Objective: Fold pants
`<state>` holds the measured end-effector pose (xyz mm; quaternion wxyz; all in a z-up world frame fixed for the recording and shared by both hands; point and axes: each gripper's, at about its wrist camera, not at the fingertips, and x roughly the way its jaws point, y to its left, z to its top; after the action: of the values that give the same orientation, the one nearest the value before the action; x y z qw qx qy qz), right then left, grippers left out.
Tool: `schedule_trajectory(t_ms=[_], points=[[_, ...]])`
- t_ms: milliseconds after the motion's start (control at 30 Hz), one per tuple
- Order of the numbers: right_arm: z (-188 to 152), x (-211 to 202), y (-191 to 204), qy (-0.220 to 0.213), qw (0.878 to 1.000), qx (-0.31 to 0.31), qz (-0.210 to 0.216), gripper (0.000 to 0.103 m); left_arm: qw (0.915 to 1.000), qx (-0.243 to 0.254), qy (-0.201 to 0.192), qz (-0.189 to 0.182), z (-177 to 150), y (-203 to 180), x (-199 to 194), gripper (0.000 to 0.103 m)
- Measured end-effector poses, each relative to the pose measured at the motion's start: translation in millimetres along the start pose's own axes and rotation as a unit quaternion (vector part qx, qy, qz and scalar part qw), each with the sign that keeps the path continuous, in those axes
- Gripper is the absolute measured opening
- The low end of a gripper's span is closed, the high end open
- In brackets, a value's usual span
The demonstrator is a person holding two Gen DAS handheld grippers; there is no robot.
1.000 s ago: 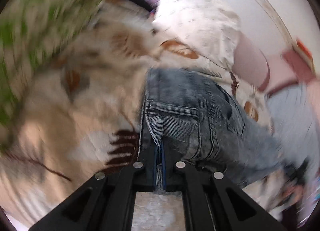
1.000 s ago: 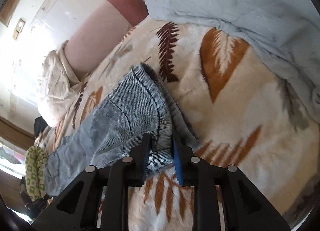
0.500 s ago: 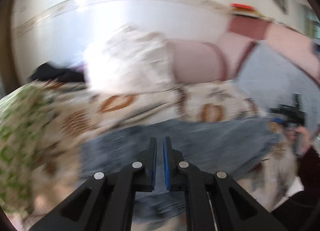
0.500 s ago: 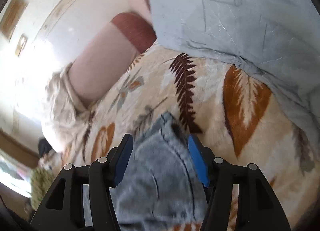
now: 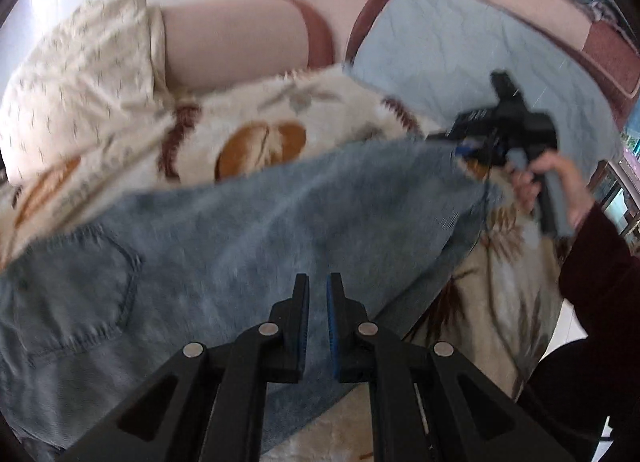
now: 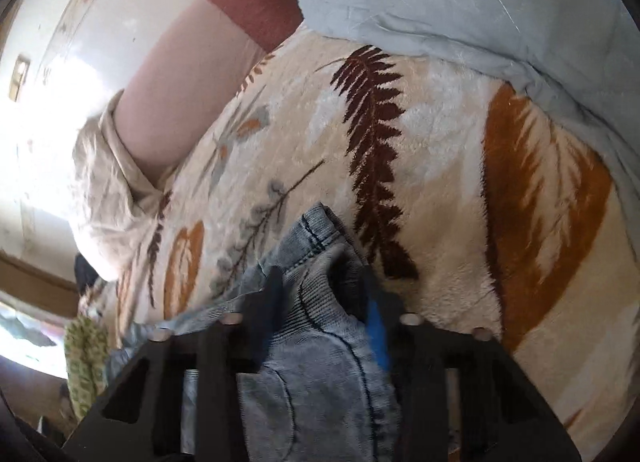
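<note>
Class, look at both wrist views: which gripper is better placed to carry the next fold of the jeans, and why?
Right. The right gripper has bunched denim of the jeans between its fingers, whereas the left gripper sits nearly shut above the spread cloth, gripping nothing visible.

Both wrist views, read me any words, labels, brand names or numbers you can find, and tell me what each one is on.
No readable text in either view.
Jeans: no legible label or tag; the left view is motion-blurred.
Leaf-print blanket: pattern only, no lettering.
Right claw and left claw: no markings visible.

black hand-held gripper [image 5: 317, 294], blue pads [image 5: 332, 326], maroon sleeve [image 5: 600, 262]
</note>
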<state>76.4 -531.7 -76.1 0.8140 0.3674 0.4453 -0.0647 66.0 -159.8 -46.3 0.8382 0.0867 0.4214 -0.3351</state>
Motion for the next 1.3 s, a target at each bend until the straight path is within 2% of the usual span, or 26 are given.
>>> schedule_trajectory(t_ms=[33, 67, 167, 267, 333, 400, 467, 500, 533, 600, 667, 733, 767, 833, 967, 1067, 1133, 1200, 1300], points=[[0.0, -1.1, 0.5, 0.002, 1.0, -0.002, 0.008, 0.02, 0.9999, -0.002, 0.011, -0.002, -5.4, 0.6, 3.4, 0.01], [0.3, -4.1, 0.9, 0.0, 1.0, 0.0, 0.022, 0.017, 0.9997, -0.005, 0.023, -0.003, -10.1, 1.2, 7.8, 0.01], [3.5, -17.4, 7.5, -0.032, 0.999, -0.006, 0.043, 0.016, 0.999, -0.011, 0.043, -0.005, -25.6, 0.8, 14.1, 0.01], [5.8, -31.7, 20.6, -0.083, 0.994, -0.029, 0.063, 0.016, 0.9988, -0.006, 0.048, -0.003, -32.7, -3.1, 15.5, 0.011], [8.1, -29.9, 25.8, -0.106, 0.992, -0.039, 0.06, 0.016, 0.9988, -0.004, 0.048, -0.003, -33.5, -5.3, 16.1, 0.01], [10.8, -13.5, 22.1, -0.103, 0.993, -0.027, 0.054, 0.017, 0.9987, -0.005, 0.051, -0.004, -35.1, -7.3, 15.3, 0.01], [12.0, 6.5, 15.6, -0.093, 0.995, -0.018, 0.011, 0.02, 0.9986, -0.003, 0.053, -0.003, -36.0, -8.1, 14.6, 0.01], [11.8, 15.7, 11.6, -0.083, 0.996, -0.015, -0.016, 0.022, 0.9986, -0.004, 0.053, -0.002, -36.1, -7.6, 13.1, 0.01], [11.0, 23.8, 7.0, -0.066, 0.997, -0.007, -0.032, 0.031, 0.9987, -0.008, 0.051, -0.002, -35.2, -5.7, 10.6, 0.01], [10.4, 21.0, 1.6, -0.05, 0.998, 0.012, -0.035, 0.04, 0.9991, -0.022, 0.036, -0.001, -33.1, 0.0, -0.3, 0.011], [7.0, -1.7, 5.5, -0.056, 0.998, 0.003, -0.018, 0.043, 0.9992, -0.038, 0.015, 0.0, -29.2, 9.4, -14.1, 0.01], [-4.1, -31.0, 12.8, -0.075, 0.997, -0.023, -0.013, 0.067, 0.9987, -0.05, -0.007, 0.01, -26.7, 21.0, -30.1, 0.01], [-12.0, -41.8, 14.8, -0.078, 0.996, -0.035, -0.014, 0.071, 0.9983, -0.052, -0.018, 0.02, -26.5, 27.4, -38.3, 0.01], [-28.2, -55.1, 11.7, -0.064, 0.997, -0.05, -0.021, 0.075, 0.9963, -0.061, -0.038, 0.047, -28.3, 45.0, -54.9, 0.01], [-51.9, -50.6, 2.4, -0.034, 0.997, -0.049, -0.041, 0.075, 0.9882, -0.113, -0.035, 0.098, -36.5, 98.5, -72.0, 0.011], [-63.8, -32.1, 0.2, -0.009, 0.995, -0.051, -0.082, 0.063, 0.9783, -0.156, -0.028, 0.134, -50.0, 137.6, -80.1, 0.011], [-68.6, -30.8, 3.7, -0.023, 0.99, -0.061, -0.129, 0.034, 0.9719, -0.181, -0.02, 0.149, -61.8, 158.2, -80.5, 0.011], [-74.8, -35.5, 5.5, -0.028, 0.987, -0.062, -0.145, 0.025, 0.9687, -0.192, -0.011, 0.158, -71.7, 168.7, -78.9, 0.011], [-86.9, -48.4, 12.4, -0.041, 0.982, -0.082, -0.167, 0.022, 0.9697, -0.19, -0.003, 0.154, -80.9, 168.4, -72.3, 0.011]])
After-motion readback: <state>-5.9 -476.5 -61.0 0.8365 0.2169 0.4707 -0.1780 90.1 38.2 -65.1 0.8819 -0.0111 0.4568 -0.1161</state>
